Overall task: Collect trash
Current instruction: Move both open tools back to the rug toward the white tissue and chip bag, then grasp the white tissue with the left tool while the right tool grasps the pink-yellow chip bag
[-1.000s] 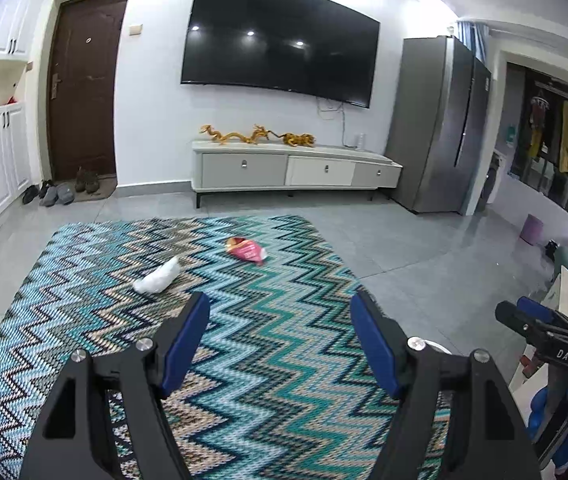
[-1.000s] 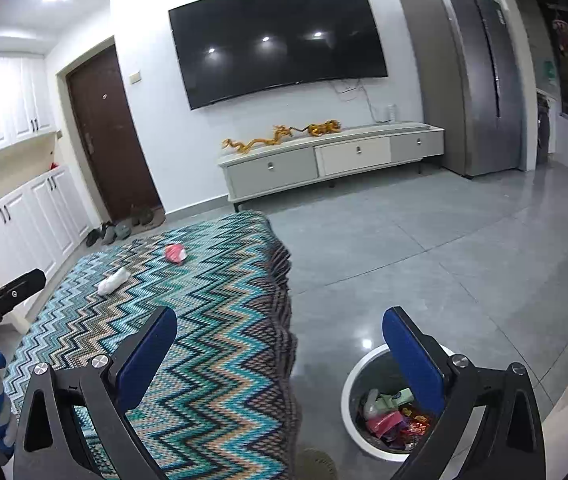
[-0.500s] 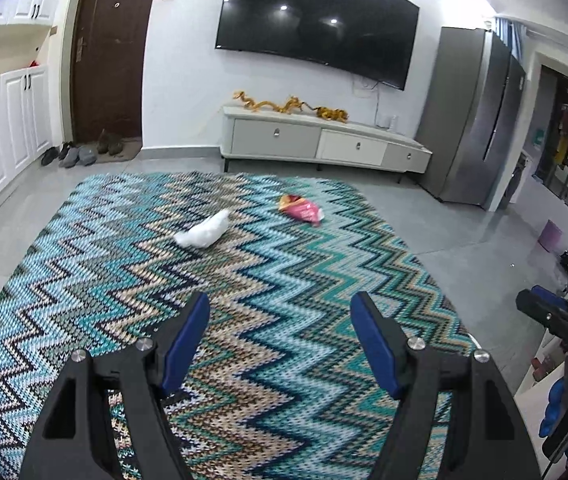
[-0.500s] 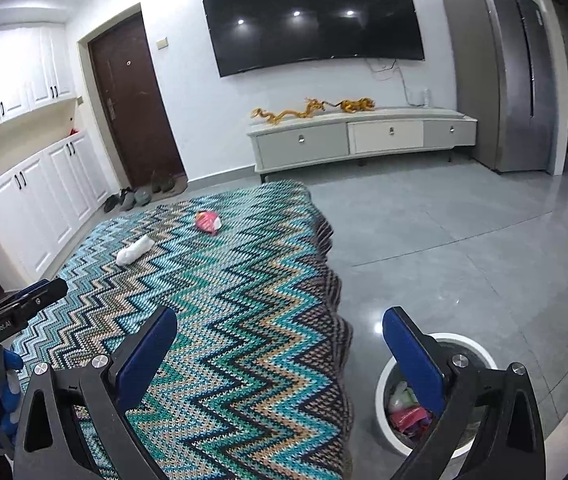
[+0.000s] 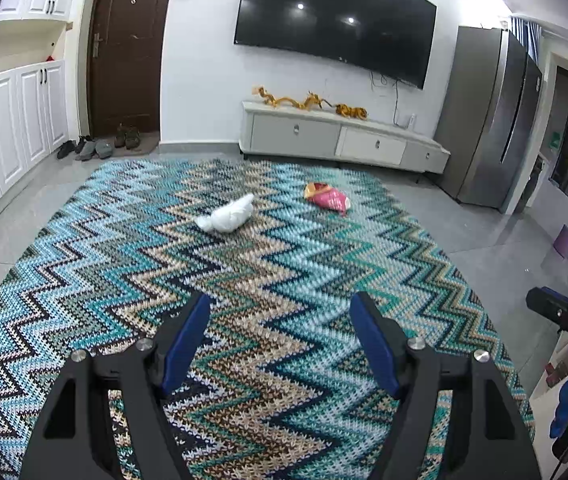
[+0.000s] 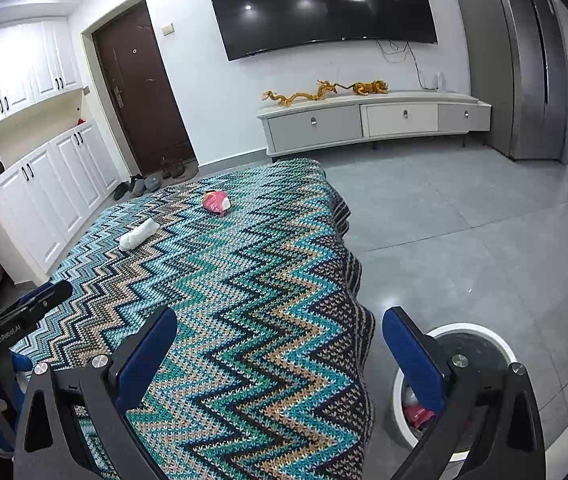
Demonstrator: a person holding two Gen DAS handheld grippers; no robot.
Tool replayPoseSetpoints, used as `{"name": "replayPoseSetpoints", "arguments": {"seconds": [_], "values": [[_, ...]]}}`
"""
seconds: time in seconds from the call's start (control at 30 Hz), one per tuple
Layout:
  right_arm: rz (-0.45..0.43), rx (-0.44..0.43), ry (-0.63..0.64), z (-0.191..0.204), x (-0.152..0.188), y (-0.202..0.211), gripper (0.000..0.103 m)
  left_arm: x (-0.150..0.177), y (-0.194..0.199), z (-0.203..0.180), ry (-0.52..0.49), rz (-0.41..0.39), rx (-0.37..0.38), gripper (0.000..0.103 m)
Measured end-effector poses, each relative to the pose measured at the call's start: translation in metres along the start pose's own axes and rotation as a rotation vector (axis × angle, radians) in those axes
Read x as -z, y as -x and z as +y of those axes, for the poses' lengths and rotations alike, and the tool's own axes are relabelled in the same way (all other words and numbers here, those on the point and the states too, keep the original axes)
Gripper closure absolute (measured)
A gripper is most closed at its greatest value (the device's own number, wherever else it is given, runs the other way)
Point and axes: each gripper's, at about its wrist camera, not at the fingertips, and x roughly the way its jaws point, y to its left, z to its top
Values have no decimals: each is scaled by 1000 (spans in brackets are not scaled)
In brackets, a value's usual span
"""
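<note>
I have both grippers empty with jaws standing wide: the left gripper point(image 5: 280, 344) at the bottom of its frame, the right gripper point(image 6: 280, 354) likewise. On the zigzag rug point(image 5: 124, 280), the white crumpled bag point(image 5: 228, 216) lies just above centre in the left view, and the pink snack packet point(image 5: 327, 199) sits to its right, apart from it. The white bin point(image 6: 479, 336) shows at the lower right of the right view, on the grey floor beside the rug's edge, with some rubbish already inside. My worry: both pieces are light and soft, so closing too high would only pinch loose film and let it slip, and pressing too low could snag the knitted pile.
</note>
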Motion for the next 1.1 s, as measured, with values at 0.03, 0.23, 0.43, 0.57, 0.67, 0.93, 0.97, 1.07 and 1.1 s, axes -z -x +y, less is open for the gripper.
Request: {"name": "replayPoseSetpoints", "arguments": {"seconds": [0.03,0.23,0.43,0.57,0.67,0.93,0.97,1.07,1.1], "values": [[2,-4,-2,-1,0,-1,0,0,-2,0,1,15,7,32],[12,-21,-6,-4,0,-9,0,5,-14,8,4,74,10,32],[35,-29,-18,-11,1,-19,0,12,-23,18,27,99,-19,32],[48,-51,-27,-15,1,-25,0,15,-28,28,67,98,-26,32],[52,-62,-28,-14,0,-30,0,20,-29,32,82,76,-39,32],[48,-80,-30,-15,-6,-40,0,27,-19,29,68,4,-112,32],[48,-83,-29,-15,-6,-41,0,27,-20,28,63,5,-113,32],[51,-99,-26,-13,-7,-45,0,26,-22,29,61,19,-111,32],[53,-105,-24,-12,-8,-47,0,26,-23,29,63,24,-108,32]]}}
